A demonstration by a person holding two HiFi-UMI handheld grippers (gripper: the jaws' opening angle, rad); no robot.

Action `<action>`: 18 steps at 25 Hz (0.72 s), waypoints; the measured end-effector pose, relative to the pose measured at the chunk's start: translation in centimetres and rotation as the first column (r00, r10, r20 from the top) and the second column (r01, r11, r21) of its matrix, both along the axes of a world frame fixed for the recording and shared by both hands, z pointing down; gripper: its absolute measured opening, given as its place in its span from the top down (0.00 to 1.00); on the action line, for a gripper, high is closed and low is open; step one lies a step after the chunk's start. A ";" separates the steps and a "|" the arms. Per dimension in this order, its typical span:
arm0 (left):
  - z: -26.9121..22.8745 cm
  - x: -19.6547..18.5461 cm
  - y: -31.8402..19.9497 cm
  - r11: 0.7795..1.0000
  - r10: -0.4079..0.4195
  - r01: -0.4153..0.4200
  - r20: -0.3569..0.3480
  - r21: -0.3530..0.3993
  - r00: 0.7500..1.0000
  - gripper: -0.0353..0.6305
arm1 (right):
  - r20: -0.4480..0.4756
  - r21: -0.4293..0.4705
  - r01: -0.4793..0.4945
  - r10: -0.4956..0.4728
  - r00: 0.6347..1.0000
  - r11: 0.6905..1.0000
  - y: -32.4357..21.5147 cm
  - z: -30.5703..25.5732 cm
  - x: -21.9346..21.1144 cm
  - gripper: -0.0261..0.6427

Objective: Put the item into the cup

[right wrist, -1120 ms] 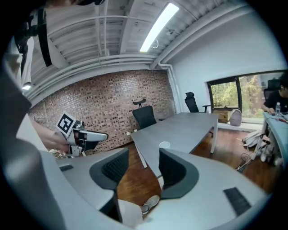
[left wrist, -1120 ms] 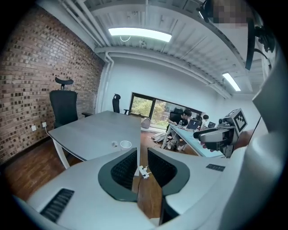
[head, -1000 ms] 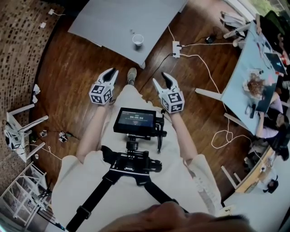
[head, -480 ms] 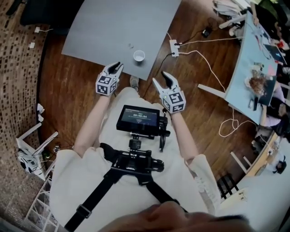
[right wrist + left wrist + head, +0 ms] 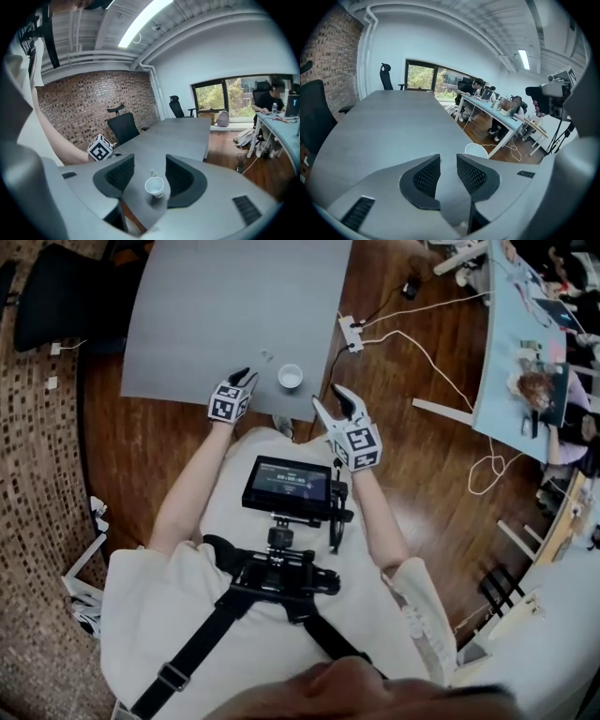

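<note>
A white paper cup (image 5: 291, 377) stands upright near the front edge of the grey table (image 5: 216, 306). A small pale item (image 5: 265, 356) lies on the table just behind and left of it. My left gripper (image 5: 246, 377) hangs over the table's front edge, left of the cup. Its jaws are opening, with nothing between them (image 5: 447, 173); the cup's rim (image 5: 477, 150) peeks over the right jaw. My right gripper (image 5: 330, 399) is open just off the table edge, right of the cup. In its view the cup (image 5: 154, 186) and item (image 5: 151, 173) show between the jaws (image 5: 150, 161), farther off.
A black office chair (image 5: 47, 296) stands at the table's far left. A power strip (image 5: 350, 334) with white cables lies on the wood floor to the right. A light-blue desk (image 5: 506, 352) with people is at the far right. A monitor rig (image 5: 288, 486) hangs at my chest.
I have stepped up to the table; both grippers moved forward to its front edge, the left one now over the tabletop beside the cup.
</note>
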State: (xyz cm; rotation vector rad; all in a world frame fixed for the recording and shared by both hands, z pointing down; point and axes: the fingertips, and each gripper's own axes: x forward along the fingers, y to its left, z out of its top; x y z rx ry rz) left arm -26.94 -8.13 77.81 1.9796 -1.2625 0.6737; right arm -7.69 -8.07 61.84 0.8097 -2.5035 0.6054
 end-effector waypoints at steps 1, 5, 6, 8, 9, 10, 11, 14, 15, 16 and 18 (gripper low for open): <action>0.4 0.1 -0.5 1.000 0.014 -0.014 0.000 -0.010 1.000 0.78 | -0.001 0.006 -0.013 0.013 1.000 1.000 -0.2 -0.2 0.2 0.62; 2.2 1.1 -1.8 0.995 0.088 -0.087 0.013 -0.056 0.996 0.75 | -0.008 0.024 -0.064 0.064 0.998 0.998 -0.6 -0.8 1.0 0.62; 2.9 1.1 -1.9 0.992 0.106 -0.104 0.024 -0.076 0.994 0.75 | -0.010 0.021 -0.077 0.077 0.997 0.997 -0.6 -0.8 1.2 0.62; 4.4 1.2 -1.8 0.984 0.139 -0.134 0.039 -0.116 0.990 0.75 | -0.016 0.008 -0.101 0.101 0.995 0.995 -0.5 -0.6 1.6 0.62; 5.0 1.2 -1.9 0.981 0.151 -0.144 0.043 -0.130 0.988 0.75 | -0.019 0.001 -0.112 0.112 0.994 0.994 -0.4 -0.5 1.8 0.62; 5.6 1.2 -2.1 0.979 0.158 -0.150 0.053 -0.135 0.986 0.75 | -0.021 -0.006 -0.120 0.120 0.993 0.993 -0.2 -0.4 1.9 0.62; 6.2 1.0 -2.6 0.979 0.162 -0.152 0.070 -0.134 0.984 0.75 | -0.023 -0.010 -0.126 0.126 0.992 0.992 -0.1 -0.3 1.9 0.62; 8.2 0.5 -3.3 0.977 0.164 -0.147 0.103 -0.157 0.981 0.75 | -0.026 -0.012 -0.131 0.131 0.991 0.991 0.3 -0.1 1.8 0.62; 9.0 0.4 -3.3 0.974 0.165 -0.145 0.109 -0.172 0.980 0.75 | -0.026 -0.014 -0.132 0.132 0.991 0.991 0.6 0.0 1.7 0.62; 9.6 0.3 -3.4 0.972 0.167 -0.144 0.113 -0.186 0.979 0.75 | -0.028 -0.019 -0.134 0.133 0.991 0.991 0.9 0.0 1.6 0.62; 10.5 0.3 -3.4 0.966 0.175 -0.146 0.122 -0.212 0.977 0.74 | -0.033 -0.033 -0.136 0.135 0.990 0.990 1.5 0.1 1.6 0.62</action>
